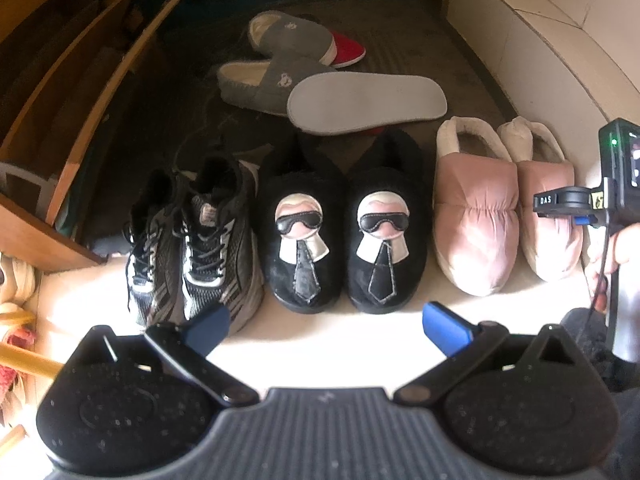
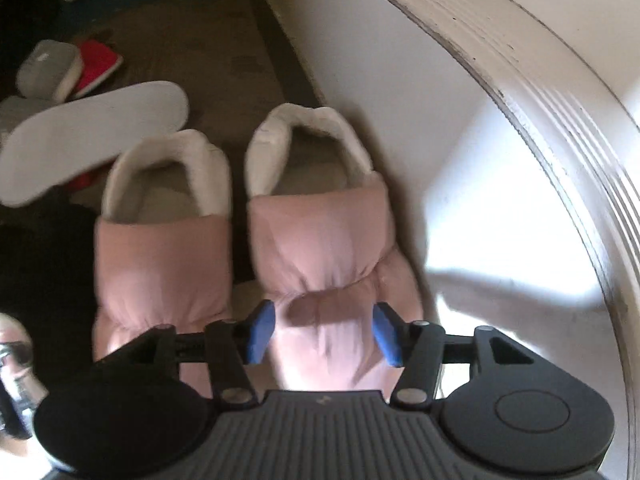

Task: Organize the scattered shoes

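Pink quilted slippers [image 1: 508, 208] close the right end of a row on the pale floor [image 1: 320, 344] in the left wrist view, toes toward the camera, long axes running away from it. Just beside them to the left stand the black plush slippers [image 1: 340, 232] with a sunglasses figure on each, then the black laced sneakers [image 1: 192, 240], all pointing the same way. Behind the row, on the dark mat [image 1: 400, 12], a white sole [image 1: 366, 102] lies upturned and crosswise, partly over grey slippers [image 1: 276, 60] and a red shoe [image 1: 348, 50]. A wooden rack [image 1: 60, 100] borders the left side, a white wall [image 1: 540, 32] the right; bare floor lies open between the toes and the left claw [image 1: 326, 320]. That claw hangs spread wide, its blue pads [image 1: 446, 322] holding nothing. At the right edge a hand [image 1: 608, 252] grips the other tool's handle.

From the right wrist view, the pink pair stands heel-up in the frame, the right-hand slipper [image 2: 320, 240] close to the white wall [image 2: 380, 80], a narrow dark gap between the two. The right claw [image 2: 324, 330] sits over that slipper's toe, partly spread, blue fingers [image 2: 260, 332] on either side of the puffed fabric; blur hides whether they press it. A curved white door frame [image 2: 540, 80] hems in the right.
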`<state>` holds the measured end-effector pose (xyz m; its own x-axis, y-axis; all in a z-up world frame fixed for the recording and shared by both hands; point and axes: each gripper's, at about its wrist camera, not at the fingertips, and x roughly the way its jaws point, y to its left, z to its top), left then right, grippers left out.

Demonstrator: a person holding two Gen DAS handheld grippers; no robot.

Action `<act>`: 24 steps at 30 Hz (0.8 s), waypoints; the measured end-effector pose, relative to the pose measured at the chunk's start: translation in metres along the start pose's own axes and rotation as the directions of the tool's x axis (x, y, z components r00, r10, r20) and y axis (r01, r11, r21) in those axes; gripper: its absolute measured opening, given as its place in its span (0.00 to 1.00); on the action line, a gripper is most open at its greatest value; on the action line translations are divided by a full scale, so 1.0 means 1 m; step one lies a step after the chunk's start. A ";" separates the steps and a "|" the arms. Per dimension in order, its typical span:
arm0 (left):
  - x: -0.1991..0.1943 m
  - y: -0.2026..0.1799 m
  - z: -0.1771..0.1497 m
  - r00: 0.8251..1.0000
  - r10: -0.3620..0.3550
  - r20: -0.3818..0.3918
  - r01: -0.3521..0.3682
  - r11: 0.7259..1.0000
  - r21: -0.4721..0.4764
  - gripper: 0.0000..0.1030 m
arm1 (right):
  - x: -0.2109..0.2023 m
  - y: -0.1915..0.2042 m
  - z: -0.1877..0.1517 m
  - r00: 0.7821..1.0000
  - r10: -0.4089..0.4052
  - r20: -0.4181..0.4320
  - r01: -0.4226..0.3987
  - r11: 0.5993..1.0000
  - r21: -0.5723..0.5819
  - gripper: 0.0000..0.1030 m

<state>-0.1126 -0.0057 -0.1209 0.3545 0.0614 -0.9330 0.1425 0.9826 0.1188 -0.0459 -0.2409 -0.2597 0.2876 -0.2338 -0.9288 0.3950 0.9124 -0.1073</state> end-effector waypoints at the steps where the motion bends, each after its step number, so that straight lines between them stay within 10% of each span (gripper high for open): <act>1: 0.002 -0.003 -0.001 1.000 0.000 -0.003 0.000 1.000 0.000 1.00 | 0.003 -0.003 0.000 1.000 0.015 -0.012 -0.015 1.000 0.015 0.60; 16: -0.001 -0.004 0.002 1.000 0.012 0.013 -0.012 1.000 0.004 1.00 | 0.019 0.009 -0.012 0.988 0.103 -0.113 -0.113 0.990 -0.088 0.50; 24: -0.003 -0.001 0.005 0.999 0.025 0.034 -0.025 1.000 -0.004 1.00 | -0.010 0.011 -0.008 0.998 0.026 -0.063 -0.033 0.993 -0.110 0.59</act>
<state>-0.1092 -0.0077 -0.1166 0.3895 0.0803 -0.9175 0.1298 0.9815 0.1410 -0.0508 -0.2255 -0.2542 0.2421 -0.1882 -0.9518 0.2874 0.9509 -0.1149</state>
